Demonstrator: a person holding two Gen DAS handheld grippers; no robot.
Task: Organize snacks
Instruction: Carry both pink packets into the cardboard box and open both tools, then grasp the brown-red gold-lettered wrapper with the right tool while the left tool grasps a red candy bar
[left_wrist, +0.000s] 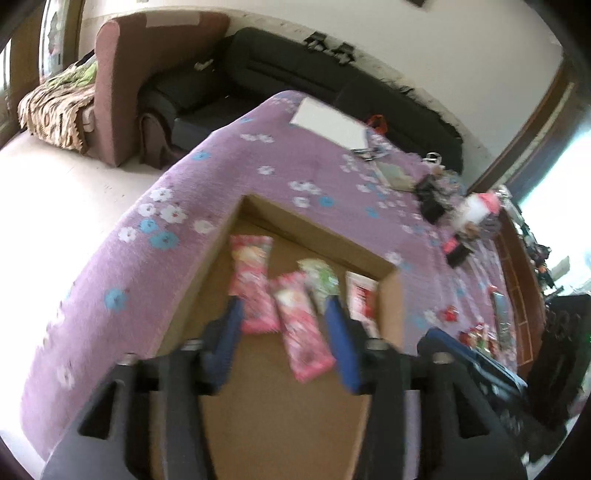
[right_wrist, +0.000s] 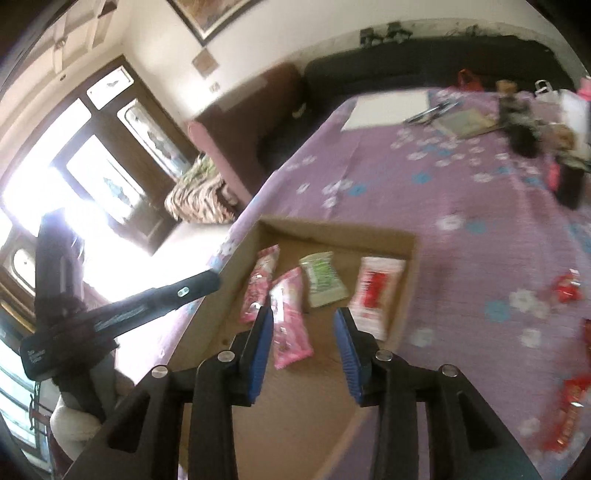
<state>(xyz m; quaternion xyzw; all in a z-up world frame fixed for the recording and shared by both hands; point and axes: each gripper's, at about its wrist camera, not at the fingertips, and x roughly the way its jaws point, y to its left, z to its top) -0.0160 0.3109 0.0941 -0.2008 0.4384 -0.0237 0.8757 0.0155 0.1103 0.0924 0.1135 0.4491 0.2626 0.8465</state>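
Left wrist view: four snack packets are laid in the shallow brown cardboard box; red packets remain outside; both grippers are spread, empty.

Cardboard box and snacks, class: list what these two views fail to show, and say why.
- Printing on the four packets in the cardboard box: motion blur, both views.
- Box's near edge: hidden behind the left hand-held gripper and the right hand-held gripper, each in its own view.
- Red snacks on the purple cloth: blurred and cut off by the right wrist view's edge.
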